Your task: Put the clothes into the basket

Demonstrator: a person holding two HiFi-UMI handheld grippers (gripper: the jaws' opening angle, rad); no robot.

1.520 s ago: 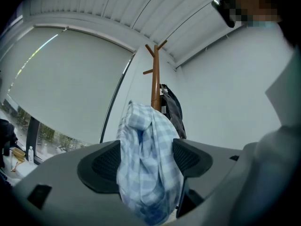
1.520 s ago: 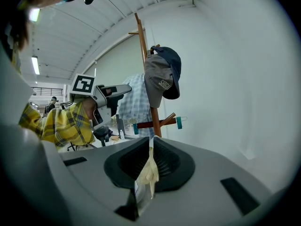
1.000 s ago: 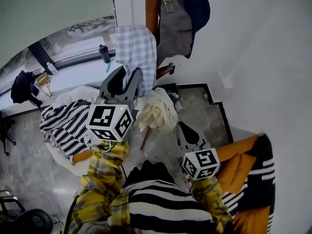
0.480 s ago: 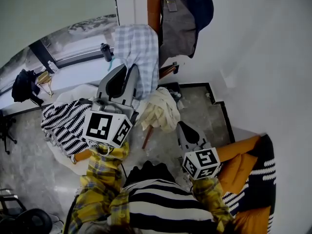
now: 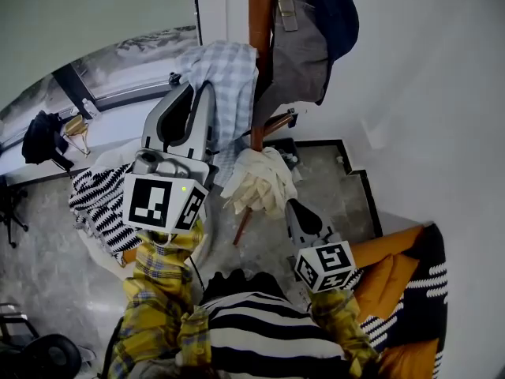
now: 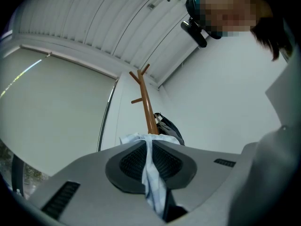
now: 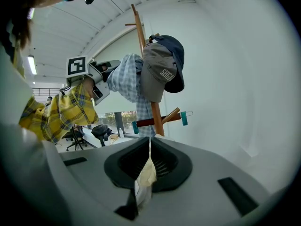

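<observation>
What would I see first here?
The left gripper pinches a blue checked shirt hanging on the wooden stand, up top. Below, the right gripper pinches a cream cloth, and a striped cloth lies on the floor at left.

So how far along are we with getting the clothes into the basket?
Done: perhaps the striped cloth at the lower left; I cannot tell whether it lies in a basket. In hand: the left gripper is shut on the checked shirt hanging on the coat rack, the right gripper on a cream garment. Left: carrying both over; two caps also hang on the rack.
</observation>
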